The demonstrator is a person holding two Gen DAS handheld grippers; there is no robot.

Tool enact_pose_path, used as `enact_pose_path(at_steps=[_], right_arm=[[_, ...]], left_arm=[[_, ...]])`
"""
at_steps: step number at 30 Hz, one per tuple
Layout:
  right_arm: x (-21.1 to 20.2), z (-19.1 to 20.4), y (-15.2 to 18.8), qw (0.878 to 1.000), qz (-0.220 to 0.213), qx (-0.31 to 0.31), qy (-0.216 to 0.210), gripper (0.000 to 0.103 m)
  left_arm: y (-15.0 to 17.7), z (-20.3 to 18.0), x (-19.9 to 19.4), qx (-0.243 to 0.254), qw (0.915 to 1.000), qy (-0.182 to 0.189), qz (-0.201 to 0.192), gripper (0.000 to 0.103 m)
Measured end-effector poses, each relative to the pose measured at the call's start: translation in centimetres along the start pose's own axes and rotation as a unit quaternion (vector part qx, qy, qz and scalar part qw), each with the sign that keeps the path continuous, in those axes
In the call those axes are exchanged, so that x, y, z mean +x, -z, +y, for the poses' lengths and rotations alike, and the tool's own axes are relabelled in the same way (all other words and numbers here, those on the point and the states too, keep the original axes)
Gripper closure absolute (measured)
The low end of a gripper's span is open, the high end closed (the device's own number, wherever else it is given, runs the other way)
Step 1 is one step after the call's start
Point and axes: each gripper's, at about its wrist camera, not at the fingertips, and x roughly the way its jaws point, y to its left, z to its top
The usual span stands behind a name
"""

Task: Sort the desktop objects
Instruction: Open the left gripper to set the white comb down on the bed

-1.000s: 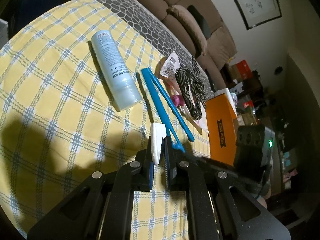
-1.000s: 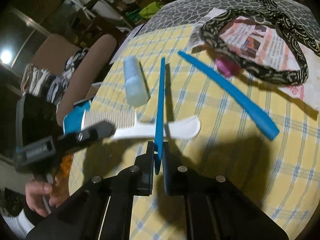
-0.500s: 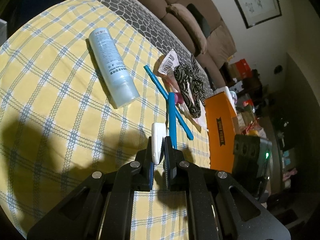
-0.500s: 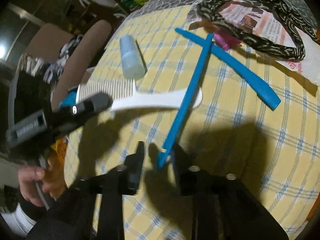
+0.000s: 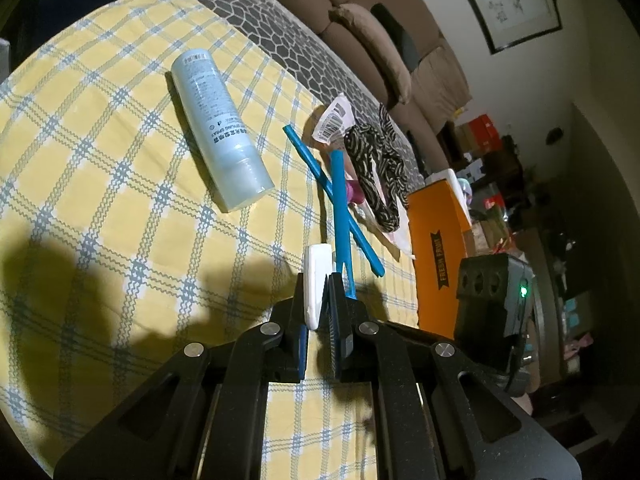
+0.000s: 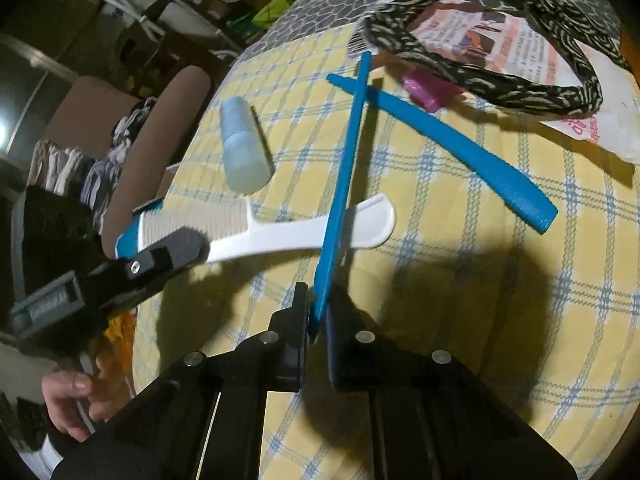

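Note:
My left gripper (image 5: 319, 284) is shut on a white comb (image 5: 316, 280), held above the yellow checked cloth; the right wrist view shows the comb (image 6: 288, 232) with its teeth end in the left gripper's fingers (image 6: 176, 252). My right gripper (image 6: 318, 304) is shut on the end of a blue stick (image 6: 344, 184), which also shows in the left wrist view (image 5: 340, 216). The stick crosses over a second blue stick (image 6: 440, 140) that lies on the cloth.
A pale blue tube (image 5: 220, 136) lies on the cloth (image 5: 100, 160). A patterned headband (image 6: 500, 56), a printed packet (image 6: 512, 40) and a pink item (image 6: 426, 90) lie at the far side. An orange box (image 5: 438, 236) stands at the table's right edge. A sofa stands behind.
My right gripper was shut on the blue stick, opened half a second ago, and is shut on it again. The stick has swung across the other blue stick. The left gripper kept the comb.

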Motion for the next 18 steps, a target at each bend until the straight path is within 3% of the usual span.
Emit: enact_pose_path(at_steps=[3, 10, 14, 18], right_arm=[[-0.1, 0.6, 0.6, 1.000, 0.008, -0.016, -0.006, 0.096], [0.2, 1.8, 1.2, 0.999, 0.016, -0.033, -0.005, 0.096], [0.0, 2.1, 1.2, 0.999, 0.014, -0.033, -0.012, 0.096], [-0.2, 2.1, 1.3, 0.999, 0.013, -0.029, -0.019, 0.096]], left_arm=[[0.1, 0.4, 0.6, -0.018, 0.9995, 0.021, 0.016, 0.098], [0.1, 0.1, 0.3, -0.004, 1.0000, 0.000, 0.005, 0.095], [0.1, 0.2, 0.0, 0.004, 0.9988, -0.048, 0.001, 0.087], [0.0, 0.2, -0.5, 0.011, 0.9992, -0.037, -0.006, 0.091]])
